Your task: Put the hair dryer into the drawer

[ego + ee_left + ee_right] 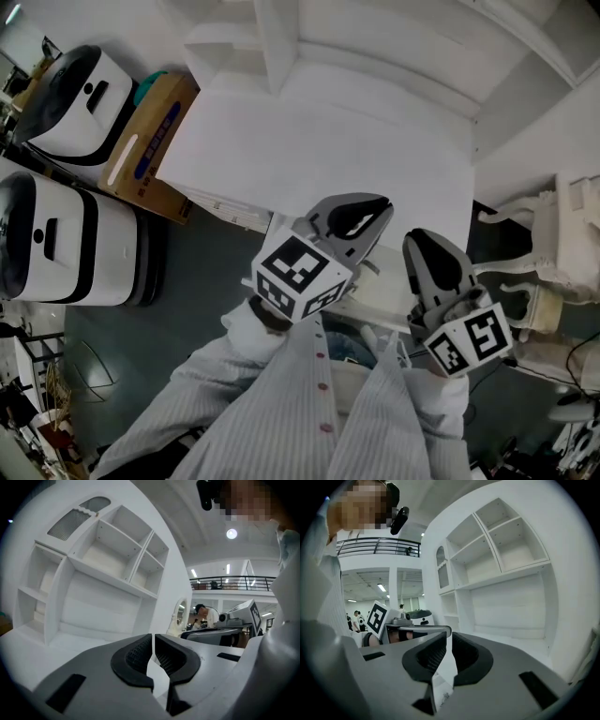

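Observation:
No hair dryer shows in any view, and I cannot make out a drawer. In the head view both grippers are held up close to the person's striped shirt, over the near edge of the white desk top [309,141]. My left gripper [382,204] points toward the desk; in the left gripper view it [153,637] has its pads together with nothing between them. To its right, my right gripper [422,242] also points at the desk. In the right gripper view it [446,637] shows only a narrow slit between the pads, with nothing in it.
A white shelf unit [103,573] [501,564] rises at the back of the desk. Two white-and-black robots [66,103] [56,244] and a cardboard box [150,141] stand left of the desk. An ornate white chair [553,262] is on the right.

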A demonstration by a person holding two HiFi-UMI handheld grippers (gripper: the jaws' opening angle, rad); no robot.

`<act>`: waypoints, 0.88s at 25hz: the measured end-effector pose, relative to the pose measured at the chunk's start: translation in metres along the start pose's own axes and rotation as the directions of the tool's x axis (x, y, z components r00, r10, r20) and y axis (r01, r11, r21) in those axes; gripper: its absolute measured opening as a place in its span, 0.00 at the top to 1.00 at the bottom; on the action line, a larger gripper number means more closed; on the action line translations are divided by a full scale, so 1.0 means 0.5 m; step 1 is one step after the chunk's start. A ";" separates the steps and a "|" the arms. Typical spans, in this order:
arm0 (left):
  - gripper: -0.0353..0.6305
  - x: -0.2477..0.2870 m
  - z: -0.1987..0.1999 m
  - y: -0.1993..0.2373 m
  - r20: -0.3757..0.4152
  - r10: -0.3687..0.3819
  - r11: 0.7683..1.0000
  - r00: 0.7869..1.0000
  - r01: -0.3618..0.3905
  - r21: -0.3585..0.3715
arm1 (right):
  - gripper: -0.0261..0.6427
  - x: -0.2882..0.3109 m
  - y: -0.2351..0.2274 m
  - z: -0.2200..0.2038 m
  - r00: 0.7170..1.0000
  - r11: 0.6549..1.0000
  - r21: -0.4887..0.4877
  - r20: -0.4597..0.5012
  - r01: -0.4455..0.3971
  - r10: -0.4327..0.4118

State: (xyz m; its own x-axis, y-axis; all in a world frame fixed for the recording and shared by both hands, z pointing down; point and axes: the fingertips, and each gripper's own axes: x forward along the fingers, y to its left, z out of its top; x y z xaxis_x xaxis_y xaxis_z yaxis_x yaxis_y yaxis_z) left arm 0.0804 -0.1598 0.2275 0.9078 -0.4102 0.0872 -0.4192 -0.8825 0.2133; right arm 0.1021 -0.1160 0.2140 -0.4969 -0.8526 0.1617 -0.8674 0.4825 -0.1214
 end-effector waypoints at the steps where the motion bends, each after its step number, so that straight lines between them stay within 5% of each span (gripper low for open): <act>1: 0.91 -0.002 0.009 -0.011 0.005 -0.015 1.000 1.000 0.015 0.005 | 0.90 -0.006 0.002 0.008 1.000 1.000 0.000 0.012 0.008 -0.008; 22: 0.91 -0.019 -0.001 -0.084 -0.040 -0.088 0.995 0.995 0.089 0.034 | 0.94 -0.049 0.016 0.011 0.999 0.999 0.032 0.019 0.044 -0.045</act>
State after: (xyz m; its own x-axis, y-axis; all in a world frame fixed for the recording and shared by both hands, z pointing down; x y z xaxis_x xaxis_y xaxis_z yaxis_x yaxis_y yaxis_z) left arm 0.0894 -0.1186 0.2180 0.9408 -0.3215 0.1072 -0.3366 -0.9229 0.1867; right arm 0.1076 -0.0921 0.2035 -0.4568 -0.8771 0.1484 -0.8874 0.4376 -0.1451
